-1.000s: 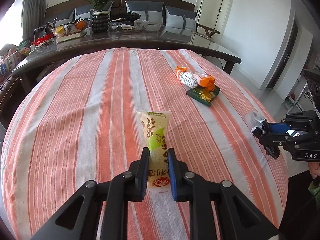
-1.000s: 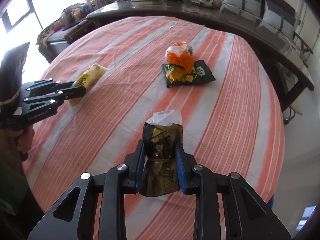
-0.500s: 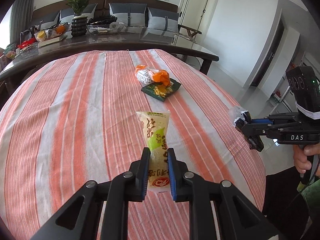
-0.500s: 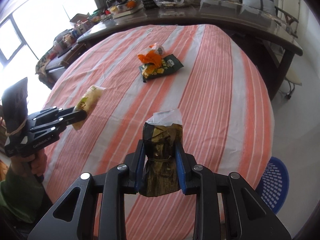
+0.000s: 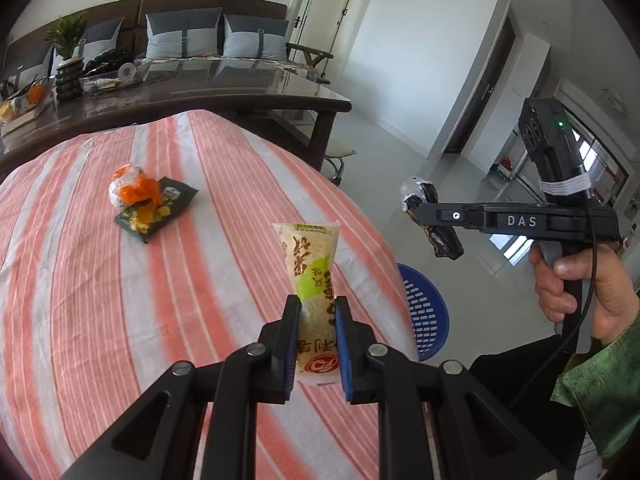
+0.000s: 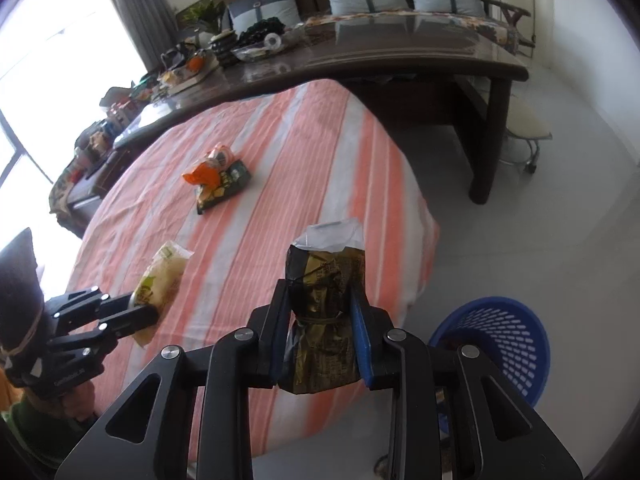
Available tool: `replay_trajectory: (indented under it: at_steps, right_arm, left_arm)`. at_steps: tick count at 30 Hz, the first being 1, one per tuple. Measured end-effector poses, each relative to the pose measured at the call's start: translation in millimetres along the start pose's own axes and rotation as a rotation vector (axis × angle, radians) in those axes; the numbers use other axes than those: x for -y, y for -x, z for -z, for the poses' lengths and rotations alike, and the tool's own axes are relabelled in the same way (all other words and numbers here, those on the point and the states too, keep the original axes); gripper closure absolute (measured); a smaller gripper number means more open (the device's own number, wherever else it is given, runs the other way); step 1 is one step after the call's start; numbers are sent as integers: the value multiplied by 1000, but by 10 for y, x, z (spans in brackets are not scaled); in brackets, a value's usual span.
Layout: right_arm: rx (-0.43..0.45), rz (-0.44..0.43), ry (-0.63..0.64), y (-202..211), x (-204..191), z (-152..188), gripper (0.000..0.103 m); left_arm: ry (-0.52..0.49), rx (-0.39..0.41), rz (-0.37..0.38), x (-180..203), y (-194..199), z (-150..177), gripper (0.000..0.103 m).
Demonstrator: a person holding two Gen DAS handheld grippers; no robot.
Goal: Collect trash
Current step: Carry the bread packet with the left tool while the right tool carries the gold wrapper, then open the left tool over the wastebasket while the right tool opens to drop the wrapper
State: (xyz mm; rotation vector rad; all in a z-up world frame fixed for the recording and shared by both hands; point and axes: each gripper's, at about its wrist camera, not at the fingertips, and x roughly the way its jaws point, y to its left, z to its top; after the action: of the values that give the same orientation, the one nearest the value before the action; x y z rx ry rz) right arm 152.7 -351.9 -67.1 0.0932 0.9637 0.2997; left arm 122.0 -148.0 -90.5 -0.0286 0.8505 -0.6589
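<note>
Yellow packet (image 5: 314, 280) clamped in left hand-held gripper (image 5: 317, 344), dark wrapper (image 6: 324, 312) in right hand-held gripper (image 6: 320, 336)

left gripper (image 5: 318, 344): matt black plastic arms, silvery metal pivot pins, blue pads that look rubbery
yellow sachet (image 5: 314, 276): glossy plastic film, printed, crinkled where it is pinched
right gripper (image 6: 320, 332): the same matt black plastic, metal pins, blue pads
dark wrapper (image 6: 323, 320): shiny gold-and-black foil-like film, creased, with a clear plastic end
tablecloth (image 5: 100, 300): woven cloth, matt, orange and pale stripes
green packet (image 5: 158, 210): glossy printed film, near the tablecloth's far edge
orange wrapper (image 5: 134, 190): thin crumpled plastic
basket (image 6: 508, 340): blue perforated plastic, slight sheen
long table (image 6: 400, 60): dark polished top, mirror-like
floor (image 6: 560, 220): smooth pale tiles, glossy
</note>
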Motion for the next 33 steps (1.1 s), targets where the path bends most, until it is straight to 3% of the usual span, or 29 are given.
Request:
replay_trajectory:
  at_steps: [9, 13, 20, 33]
  right_arm:
    - [-7, 155, -164, 287, 1078, 245, 74]
    - [-28, 214, -236, 297, 1453, 384, 74]
    - [-59, 368, -271, 187, 1866, 589, 74]
    - [-53, 267, -409, 91, 2349, 873, 74]
  left_arm:
    - [-124, -37, 105, 934, -506, -288, 86]
    - [-108, -71, 142, 1179, -808, -359, 86]
    - [-90, -147, 140, 1468, -1453, -390, 86]
    - [-88, -263, 143, 1650, -2504, -271, 86]
